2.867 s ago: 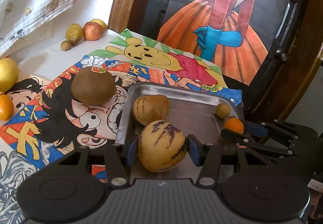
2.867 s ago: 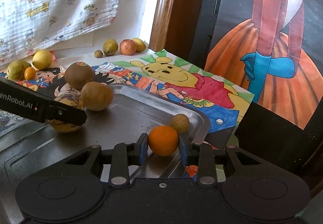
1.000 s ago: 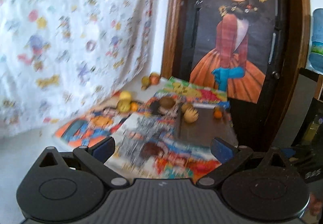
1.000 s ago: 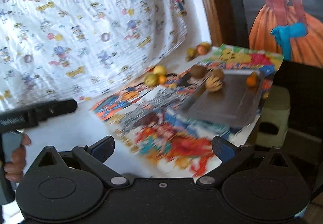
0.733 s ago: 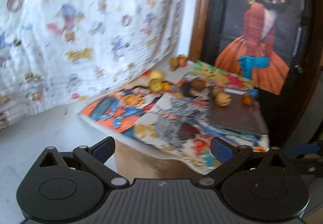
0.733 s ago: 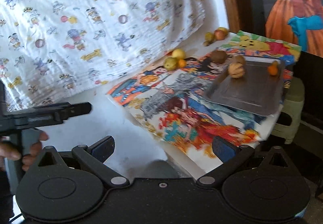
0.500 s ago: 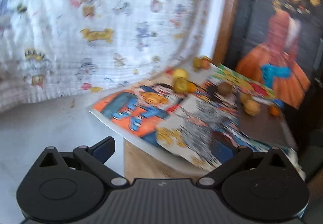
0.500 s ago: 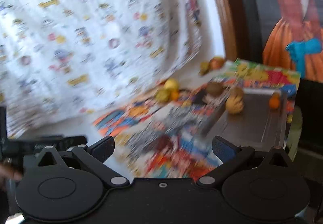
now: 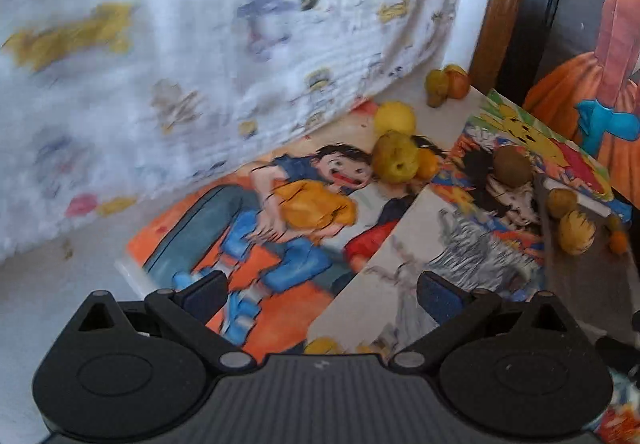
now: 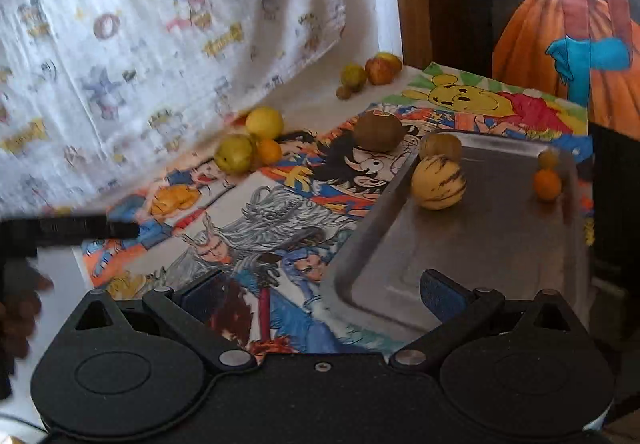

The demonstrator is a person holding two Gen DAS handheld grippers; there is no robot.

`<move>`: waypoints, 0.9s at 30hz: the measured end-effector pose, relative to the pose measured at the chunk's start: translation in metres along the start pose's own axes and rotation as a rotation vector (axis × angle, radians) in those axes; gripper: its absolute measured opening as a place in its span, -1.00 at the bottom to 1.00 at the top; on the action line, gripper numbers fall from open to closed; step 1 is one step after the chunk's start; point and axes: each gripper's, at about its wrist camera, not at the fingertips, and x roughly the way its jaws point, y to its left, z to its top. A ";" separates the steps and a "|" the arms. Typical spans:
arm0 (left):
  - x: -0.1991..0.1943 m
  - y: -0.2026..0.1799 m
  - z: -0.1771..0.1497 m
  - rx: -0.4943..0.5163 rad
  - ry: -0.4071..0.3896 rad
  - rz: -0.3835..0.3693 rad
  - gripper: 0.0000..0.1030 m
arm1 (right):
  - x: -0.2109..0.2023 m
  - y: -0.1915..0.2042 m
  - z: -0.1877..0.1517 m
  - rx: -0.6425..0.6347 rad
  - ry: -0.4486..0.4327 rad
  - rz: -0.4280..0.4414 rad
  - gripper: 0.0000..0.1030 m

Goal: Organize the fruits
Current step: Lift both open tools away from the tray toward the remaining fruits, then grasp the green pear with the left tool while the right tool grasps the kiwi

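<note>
Both tongs gape empty: left gripper [image 9: 320, 290], right gripper [image 10: 322, 290]. Four fruits sit in the grey metal tray [image 10: 492, 240]. Nearest loose: round brown fruit [image 10: 379, 131] on the cartoon poster [image 10: 280, 212]. Likely firm, light, prone to rolling; grip across its widest middle.

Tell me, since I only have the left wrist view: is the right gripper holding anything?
Observer: No. The right gripper has its jaws open, with nothing between them.
Operator: How much of the tray is free on our side?
Observer: The near half of the tray is bare. The striped melon and the orange on it sit toward the far end.
</note>
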 end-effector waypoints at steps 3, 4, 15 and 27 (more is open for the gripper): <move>0.001 -0.008 0.025 0.011 0.066 0.011 0.99 | -0.003 0.002 0.019 -0.025 0.064 -0.008 0.99; 0.002 -0.010 0.032 0.018 0.083 0.017 0.99 | -0.003 0.004 0.025 -0.044 0.086 -0.017 0.99; 0.059 -0.032 0.055 0.030 0.259 0.002 0.99 | 0.004 -0.014 0.057 -0.133 0.126 0.005 0.99; 0.100 -0.028 0.083 0.095 0.120 -0.082 0.99 | 0.075 -0.014 0.109 -0.403 0.097 -0.140 0.98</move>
